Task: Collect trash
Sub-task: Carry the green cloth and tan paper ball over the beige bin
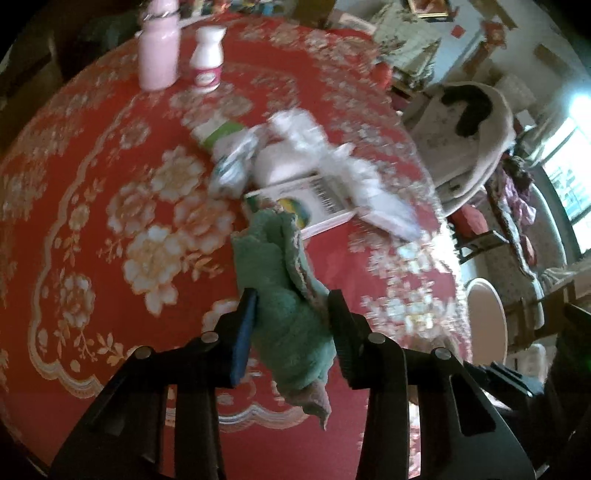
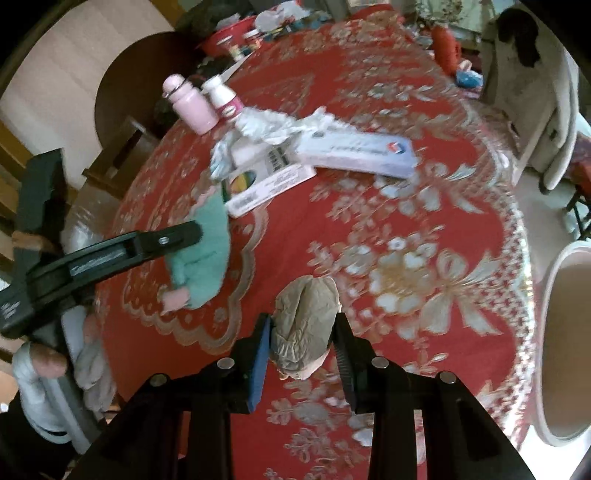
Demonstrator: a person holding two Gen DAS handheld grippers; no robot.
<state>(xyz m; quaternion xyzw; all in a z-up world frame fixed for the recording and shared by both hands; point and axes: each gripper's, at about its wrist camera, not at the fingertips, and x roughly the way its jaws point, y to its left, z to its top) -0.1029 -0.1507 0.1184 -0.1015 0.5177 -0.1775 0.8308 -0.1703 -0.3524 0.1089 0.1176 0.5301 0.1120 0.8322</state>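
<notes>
My left gripper [image 1: 291,299] is shut on a green cloth [image 1: 284,291] and holds it above the red flowered tablecloth [image 1: 110,206]; the cloth also shows in the right wrist view [image 2: 207,258]. My right gripper [image 2: 303,325] is shut on a crumpled grey-brown paper ball [image 2: 306,325]. Ahead lies a pile of trash: crumpled white paper [image 1: 314,147], a flat printed carton [image 1: 317,206], a long white-and-blue box [image 2: 358,151] and a wrinkled wrapper [image 2: 221,158].
A pink bottle [image 1: 159,55] and a white bottle with a pink label [image 1: 207,59] stand at the table's far side. A pale bin [image 2: 565,332] stands off the table's right edge. A chair with clothes [image 1: 476,125] is beyond the table. More clutter [image 2: 255,26] sits at the far end.
</notes>
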